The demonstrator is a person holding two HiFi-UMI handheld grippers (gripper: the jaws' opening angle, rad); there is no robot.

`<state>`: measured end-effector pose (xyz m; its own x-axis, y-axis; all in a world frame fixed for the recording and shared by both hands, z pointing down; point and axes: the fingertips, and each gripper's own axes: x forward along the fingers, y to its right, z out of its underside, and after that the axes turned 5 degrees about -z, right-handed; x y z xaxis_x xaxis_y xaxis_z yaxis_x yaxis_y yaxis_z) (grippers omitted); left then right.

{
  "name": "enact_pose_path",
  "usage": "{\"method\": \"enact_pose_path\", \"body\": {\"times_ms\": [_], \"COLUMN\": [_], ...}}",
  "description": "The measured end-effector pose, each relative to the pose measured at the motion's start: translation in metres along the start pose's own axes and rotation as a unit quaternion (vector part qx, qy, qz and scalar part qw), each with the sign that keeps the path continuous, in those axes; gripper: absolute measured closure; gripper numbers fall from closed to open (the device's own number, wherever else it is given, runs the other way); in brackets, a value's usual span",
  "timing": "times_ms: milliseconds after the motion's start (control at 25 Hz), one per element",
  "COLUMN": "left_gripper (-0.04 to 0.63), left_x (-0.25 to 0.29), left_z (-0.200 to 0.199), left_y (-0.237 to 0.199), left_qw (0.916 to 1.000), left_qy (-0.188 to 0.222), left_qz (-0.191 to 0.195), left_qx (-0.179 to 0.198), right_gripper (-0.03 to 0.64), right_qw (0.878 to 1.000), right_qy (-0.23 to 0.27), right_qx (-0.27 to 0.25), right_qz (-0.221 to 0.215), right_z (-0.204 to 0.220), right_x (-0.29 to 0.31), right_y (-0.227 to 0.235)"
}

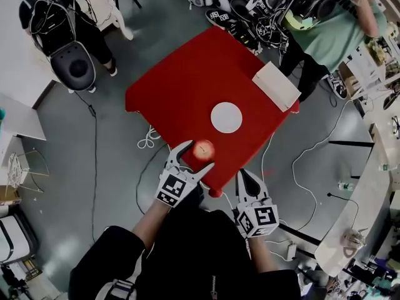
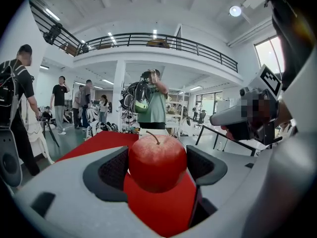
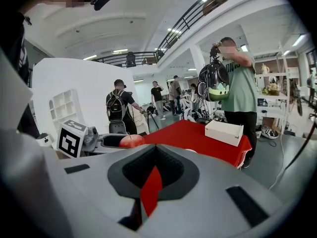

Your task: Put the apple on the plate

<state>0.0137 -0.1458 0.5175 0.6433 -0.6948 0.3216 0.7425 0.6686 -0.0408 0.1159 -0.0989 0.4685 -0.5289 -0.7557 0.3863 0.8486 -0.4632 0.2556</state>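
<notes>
A red apple with a short stem sits between the jaws of my left gripper, near the front edge of the red table. In the left gripper view both dark pads press the sides of the apple, so this gripper is shut on it. The round white plate lies on the table just beyond the apple, a little to its right. My right gripper hangs off the table's front corner, jaws shut on nothing. In the right gripper view, the apple appears at the left.
A white box rests on the table's right corner. A person in a green shirt stands beyond that corner amid dark gear. Another person with a grey device is at the far left. Cables trail across the grey floor.
</notes>
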Motion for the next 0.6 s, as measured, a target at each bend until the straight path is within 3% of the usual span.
{"method": "enact_pose_path", "body": {"times_ms": [360,600], "left_gripper": [0.236,0.238], "left_x": [0.052,0.099], "left_z": [0.0,0.019], "left_y": [-0.034,-0.04], "left_qw": [0.9996,0.9997], "left_qy": [-0.007,-0.005], "left_qz": [0.028,0.023], "left_qx": [-0.002,-0.009], "right_gripper": [0.607,0.607], "right_qw": [1.0,0.999], "right_qy": [-0.016,-0.033], "right_qx": [0.014,0.027], "right_qz": [0.013,0.021], "right_z": [-0.012,-0.006], "right_x": [0.045,0.055], "right_y": [0.017,0.043]}}
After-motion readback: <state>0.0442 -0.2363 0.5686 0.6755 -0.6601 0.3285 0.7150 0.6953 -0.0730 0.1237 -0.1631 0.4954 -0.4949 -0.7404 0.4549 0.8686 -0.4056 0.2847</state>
